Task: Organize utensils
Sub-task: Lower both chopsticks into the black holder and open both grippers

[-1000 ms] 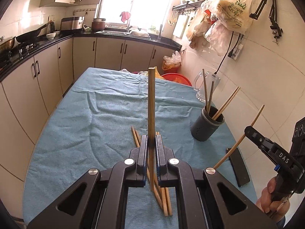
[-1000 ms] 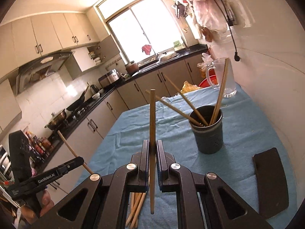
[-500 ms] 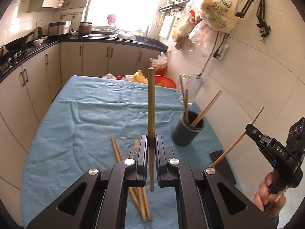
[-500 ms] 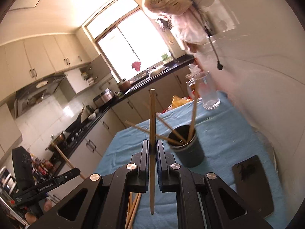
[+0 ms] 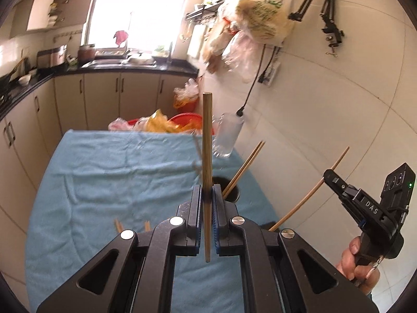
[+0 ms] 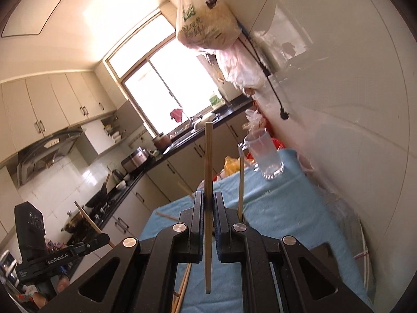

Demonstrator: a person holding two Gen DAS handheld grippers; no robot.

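My left gripper (image 5: 207, 195) is shut on a wooden chopstick (image 5: 207, 146) that stands upright between its pads. Just beyond it sits the dark utensil cup (image 5: 230, 191), partly hidden by the jaws, with two chopsticks (image 5: 247, 161) leaning out of it. My right gripper (image 6: 207, 203) is shut on another chopstick (image 6: 208, 161), also upright. In the left wrist view, the right gripper (image 5: 329, 176) appears at the right edge with its chopstick (image 5: 312, 190) slanting. In the right wrist view, the cup is hidden behind the jaws; one chopstick (image 6: 241, 182) rises from it. Loose chopsticks (image 5: 118, 225) lie on the blue cloth (image 5: 104, 172).
A glass jug (image 5: 228, 137) stands at the table's far right corner by the tiled wall (image 5: 325, 104). A red basin (image 5: 186, 118) and bags lie past the far edge. A dark flat slab (image 6: 328, 260) lies on the cloth at the right. Kitchen cabinets (image 5: 104, 99) line the left and back.
Both grippers have risen and moved toward the cup with their chopsticks still held. The cup has slid behind the jaws in both views, and the loose chopsticks have dropped low.
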